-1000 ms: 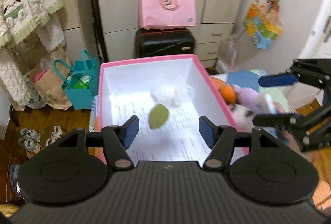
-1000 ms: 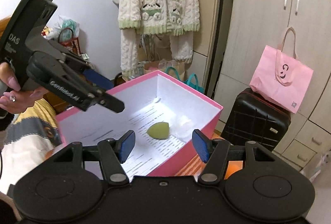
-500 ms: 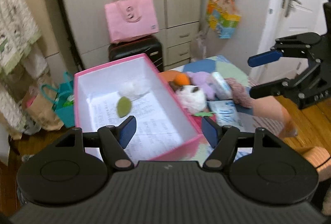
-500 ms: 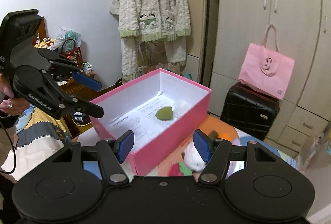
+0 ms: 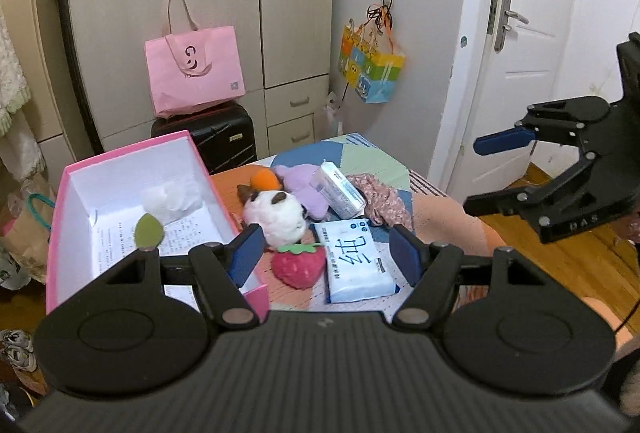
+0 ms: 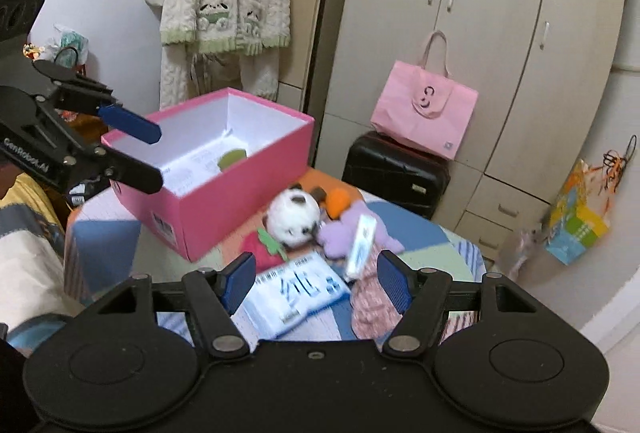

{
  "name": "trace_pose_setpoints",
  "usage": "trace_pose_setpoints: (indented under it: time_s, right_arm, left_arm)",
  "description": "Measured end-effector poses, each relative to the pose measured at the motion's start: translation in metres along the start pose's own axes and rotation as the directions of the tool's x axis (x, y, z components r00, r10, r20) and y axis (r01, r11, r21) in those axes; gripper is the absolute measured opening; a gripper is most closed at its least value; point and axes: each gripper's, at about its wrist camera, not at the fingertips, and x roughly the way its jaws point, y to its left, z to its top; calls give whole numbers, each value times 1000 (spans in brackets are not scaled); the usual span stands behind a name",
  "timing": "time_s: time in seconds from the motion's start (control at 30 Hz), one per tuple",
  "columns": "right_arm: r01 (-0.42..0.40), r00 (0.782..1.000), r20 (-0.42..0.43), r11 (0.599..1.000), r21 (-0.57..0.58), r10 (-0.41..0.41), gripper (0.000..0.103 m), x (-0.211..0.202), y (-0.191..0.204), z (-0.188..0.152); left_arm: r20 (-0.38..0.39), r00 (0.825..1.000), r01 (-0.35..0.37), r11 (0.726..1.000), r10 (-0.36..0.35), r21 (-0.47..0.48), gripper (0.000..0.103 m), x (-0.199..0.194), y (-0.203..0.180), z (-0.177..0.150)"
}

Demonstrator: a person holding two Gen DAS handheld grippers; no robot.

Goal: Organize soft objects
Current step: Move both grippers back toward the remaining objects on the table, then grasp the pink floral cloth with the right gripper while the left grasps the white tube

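Readable on the side of the right tool (image 5: 500, 169): "DAS"; on the left tool (image 6: 136, 157), seen from the right camera: "GenRobot.AI". Large blue characters across the flat tissue pack (image 5: 356, 261), too distorted to read with certainty; small print on the paper lining the pink box (image 5: 60, 229), illegible. A barcode sticker low on the box's outer wall. Both tools spread wide and gripping nothing, hanging above the patchwork tabletop (image 5: 360, 157). Inside the box: a green sponge (image 5: 149, 230) and a white fluffy puff (image 5: 170, 195), near the far end. Just beside the box's right wall, crowded together: strawberry plush (image 5: 298, 267), panda plush (image 5: 276, 215), orange plush (image 5: 264, 179), purple plush (image 5: 300, 185), a second small tissue pack (image 5: 340, 189) and floral cloth (image 5: 380, 197). Open lining in the near half of the box. Tabletop edge close behind the pile, toward the black suitcase (image 5: 216, 137) bearing a pink bag (image 5: 196, 73).
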Motion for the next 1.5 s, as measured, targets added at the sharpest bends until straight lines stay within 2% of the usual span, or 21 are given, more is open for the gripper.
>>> trace_pose_setpoints:
  time_s: [0.23, 0.47, 0.63, 0.77, 0.87, 0.93, 1.0, 1.07, 1.3, 1.4, 1.5]
  right_arm:
    - [-5, 1000, -9, 998, 62, 5, 73, 16, -23, -24]
    - [-12, 1000, -4, 993, 116, 13, 73, 46, -51, -47]
    - [-25, 1000, 12, 993, 118, 24, 73, 75, -67, -60]
    - [-2, 999, 32, 996, 87, -1, 73, 98, -74, -67]
    - [-15, 998, 61, 997, 78, 11, 73, 112, -80, -71]
    - [-41, 996, 76, 997, 66, 36, 73, 121, -83, -73]
    - [-49, 995, 87, 997, 66, 43, 73, 131, -85, -75]
    - [-59, 995, 86, 995, 76, 53, 73, 141, -88, -75]
    - [-101, 992, 93, 988, 114, 90, 71, 164, -98, -77]
    - [-118, 990, 91, 985, 125, 107, 64, 170, -103, -77]
    - [-129, 990, 82, 982, 136, 118, 62, 175, -106, -78]
  left_arm:
    - [-51, 997, -56, 998, 58, 40, 67, 36, -30, -12]
    - [-112, 992, -55, 998, 56, 19, 66, 78, -42, -11]
    - [-128, 991, -33, 999, 27, -42, 65, 112, -44, -2]
    - [-104, 995, -21, 994, 10, -104, 64, 139, -41, 7]
    - [-85, 996, -16, 989, 4, -149, 60, 160, -36, 12]
    - [-77, 997, -45, 984, 32, -175, 49, 173, -33, 15]
    - [-82, 994, -92, 978, 78, -187, 43, 188, -29, 19]
    - [-94, 993, -93, 975, 75, -200, 36, 201, -25, 22]
    - [-105, 991, -106, 959, 81, -263, 36, 235, -11, 26]
    - [-105, 992, -91, 952, 62, -291, 37, 244, -9, 24]
    - [-115, 991, -98, 943, 65, -318, 40, 251, -9, 25]
